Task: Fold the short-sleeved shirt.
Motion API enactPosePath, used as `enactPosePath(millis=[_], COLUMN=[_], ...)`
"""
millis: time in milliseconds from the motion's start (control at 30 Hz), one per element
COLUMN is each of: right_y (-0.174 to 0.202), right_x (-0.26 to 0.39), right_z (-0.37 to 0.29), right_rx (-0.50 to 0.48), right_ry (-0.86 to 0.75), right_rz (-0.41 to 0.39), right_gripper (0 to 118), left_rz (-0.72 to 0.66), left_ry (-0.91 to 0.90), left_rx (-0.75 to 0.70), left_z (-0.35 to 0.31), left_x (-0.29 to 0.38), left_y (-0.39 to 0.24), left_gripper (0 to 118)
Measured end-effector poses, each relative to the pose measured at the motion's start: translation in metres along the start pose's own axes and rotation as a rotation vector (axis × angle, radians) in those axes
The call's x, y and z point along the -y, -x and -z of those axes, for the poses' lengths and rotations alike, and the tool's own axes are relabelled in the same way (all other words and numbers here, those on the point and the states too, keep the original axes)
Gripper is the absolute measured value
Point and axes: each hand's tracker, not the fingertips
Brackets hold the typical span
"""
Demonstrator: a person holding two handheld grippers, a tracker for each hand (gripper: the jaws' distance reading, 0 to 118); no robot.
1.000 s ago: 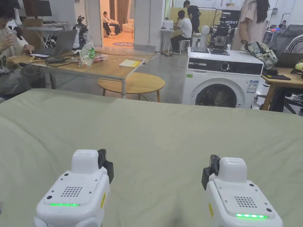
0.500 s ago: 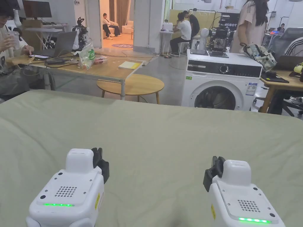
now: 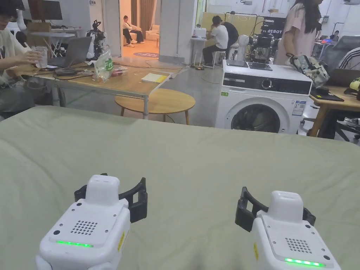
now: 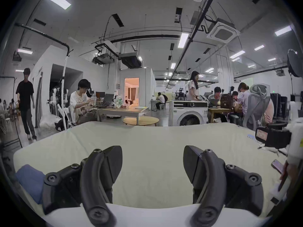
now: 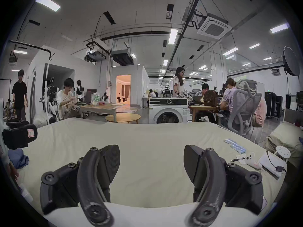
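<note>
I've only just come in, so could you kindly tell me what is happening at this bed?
A person holds the left gripper and the right gripper just above a pale green bed sheet. Both are open and hold nothing. A crumpled blue garment, perhaps the shirt to be folded, lies at the sheet's left edge, untouched. Folding hasn't started yet.

Both grippers are closed a moment ago. Now the left gripper [image 3: 110,197] has its jaws spread wide apart, and the right gripper [image 3: 274,211] does too. The person at the far table now holds a cup [image 3: 41,57] lower.
</note>
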Motion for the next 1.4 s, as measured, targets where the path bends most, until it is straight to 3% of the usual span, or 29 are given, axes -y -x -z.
enactPosePath(millis=[267, 433, 767, 967, 1400], right_y=[-0.001, 0.004, -0.006, 0.006, 0.010], right_x=[-0.003, -0.003, -0.010, -0.013, -0.017], right_z=[0.003, 0.007, 0.006, 0.011, 0.011], right_rx=[-0.036, -0.007, -0.121, -0.003, -0.030], right_ry=[0.016, 0.030, 0.063, 0.095, 0.125], right_rz=[-0.003, -0.005, 0.164, 0.094, 0.130], right_gripper=[82, 82, 82, 82, 82], left_rz=[0.017, 0.007, 0.010, 0.014, -0.049], left_ry=[-0.009, -0.020, -0.031, -0.030, -0.027], left_rx=[-0.009, -0.015, -0.013, -0.001, -0.037], left_z=[0.003, 0.000, -0.005, -0.005, -0.003], left_x=[-0.003, -0.004, -0.001, -0.002, 0.001], left_y=[0.001, 0.003, 0.003, 0.001, 0.013], left_gripper=[77, 77, 77, 77, 77])
